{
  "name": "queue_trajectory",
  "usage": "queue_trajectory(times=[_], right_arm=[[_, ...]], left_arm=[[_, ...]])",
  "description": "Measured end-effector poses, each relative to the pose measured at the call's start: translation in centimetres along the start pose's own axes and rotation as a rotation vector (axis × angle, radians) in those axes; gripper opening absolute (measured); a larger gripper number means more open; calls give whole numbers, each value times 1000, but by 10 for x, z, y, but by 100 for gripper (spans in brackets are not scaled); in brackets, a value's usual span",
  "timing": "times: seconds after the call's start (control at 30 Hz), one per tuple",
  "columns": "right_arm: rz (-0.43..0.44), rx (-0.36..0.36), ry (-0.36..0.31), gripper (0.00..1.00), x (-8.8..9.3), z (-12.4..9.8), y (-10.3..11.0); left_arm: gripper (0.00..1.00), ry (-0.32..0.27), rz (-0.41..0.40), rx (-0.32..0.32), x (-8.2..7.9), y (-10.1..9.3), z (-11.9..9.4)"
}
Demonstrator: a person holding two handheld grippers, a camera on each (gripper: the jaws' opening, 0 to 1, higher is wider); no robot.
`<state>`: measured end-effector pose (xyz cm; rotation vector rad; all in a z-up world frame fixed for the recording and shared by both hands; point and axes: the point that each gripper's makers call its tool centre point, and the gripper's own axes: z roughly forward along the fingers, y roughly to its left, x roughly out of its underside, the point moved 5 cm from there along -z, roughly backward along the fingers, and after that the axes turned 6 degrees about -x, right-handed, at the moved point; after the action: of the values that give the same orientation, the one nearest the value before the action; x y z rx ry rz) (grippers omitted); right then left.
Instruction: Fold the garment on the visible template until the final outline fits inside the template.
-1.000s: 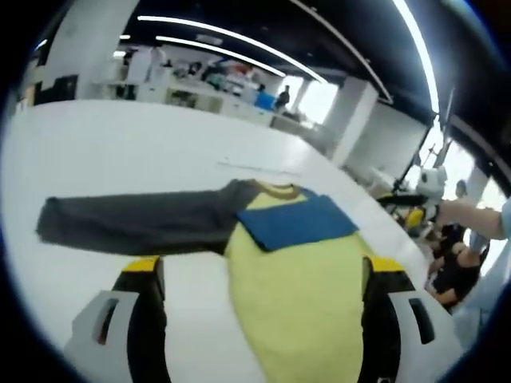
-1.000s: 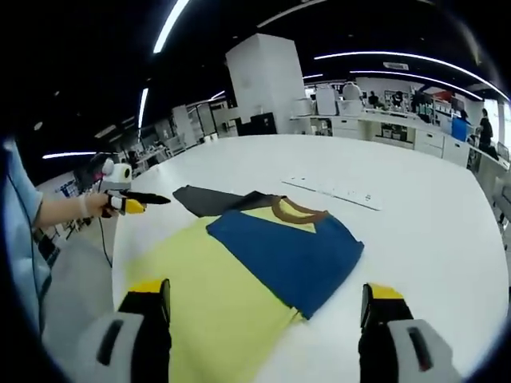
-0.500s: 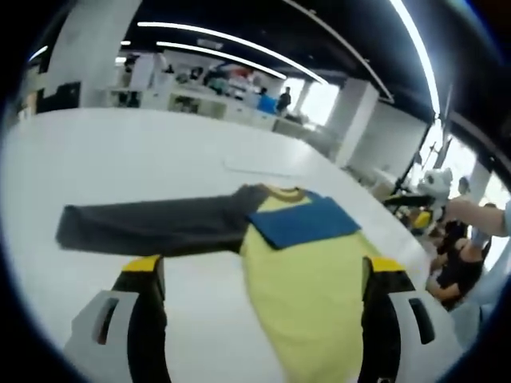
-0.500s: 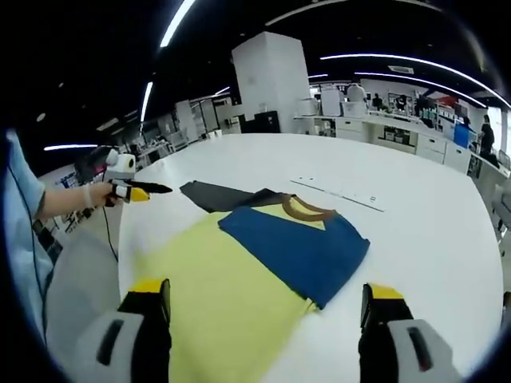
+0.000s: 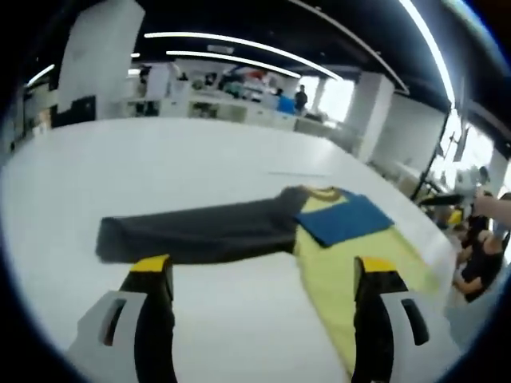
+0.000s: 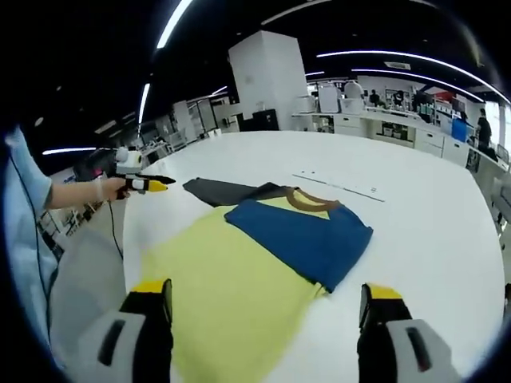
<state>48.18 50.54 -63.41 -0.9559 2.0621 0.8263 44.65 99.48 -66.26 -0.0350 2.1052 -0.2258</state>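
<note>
The left gripper (image 5: 259,287) has its black, yellow-tipped fingers (image 5: 152,275) spread wide with nothing between them, poised above bare counter just short of the garment. The right gripper (image 6: 259,307) is equally wide open and empty, its fingers (image 6: 152,297) hanging over the hem end of the shirt.

The soft yellow long-sleeved shirt with a brown collar (image 6: 231,279) lies flat on the white counter (image 6: 423,231). Its blue sleeve (image 6: 307,239) is already folded across the chest, while the dark grey sleeve (image 5: 200,231) lies stretched straight out to the side. The cloth looks light and limp; it will likely sag and drag rather than hold shape, so a pinch at the grey cuff, lifted and carried across the body, seems the sensible hold.

A thin marked line (image 6: 339,184) lies on the counter beyond the collar; whether it belongs to the template I cannot tell. Around is an open-plan workroom with a white pillar (image 6: 267,80), ceiling strip lights (image 5: 239,60) and distant benches.
</note>
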Motion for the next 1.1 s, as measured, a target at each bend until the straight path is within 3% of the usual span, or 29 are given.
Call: queue_trajectory(times=[0.13,0.23,0.33,0.5,0.6,0.67,0.77,0.83,0.97,1.1], right_arm=[[13,-6,4,97,4,2,0],[26,-10,21,95,9,6,-1],[38,-10,23,95,11,9,0],[37,-24,41,94,13,14,5],[35,-26,59,94,13,19,5],[31,-24,69,93,11,20,5],[28,-25,68,93,10,21,6],[30,-26,73,93,10,21,5],[32,-18,86,93,12,20,1],[33,-11,98,92,14,19,0]], left_arm=[[82,-8,-35,-41,0,19,0],[78,3,-46,-78,5,50,8],[74,5,-38,-127,9,58,11],[72,-45,-165,-224,10,104,26],[72,-51,-248,-274,17,115,26],[70,-43,-236,-308,21,126,26],[67,-44,-253,-318,23,128,26],[66,-52,-276,-336,24,144,26],[63,-61,-322,-355,26,152,34],[50,-68,-326,-358,26,146,34]])
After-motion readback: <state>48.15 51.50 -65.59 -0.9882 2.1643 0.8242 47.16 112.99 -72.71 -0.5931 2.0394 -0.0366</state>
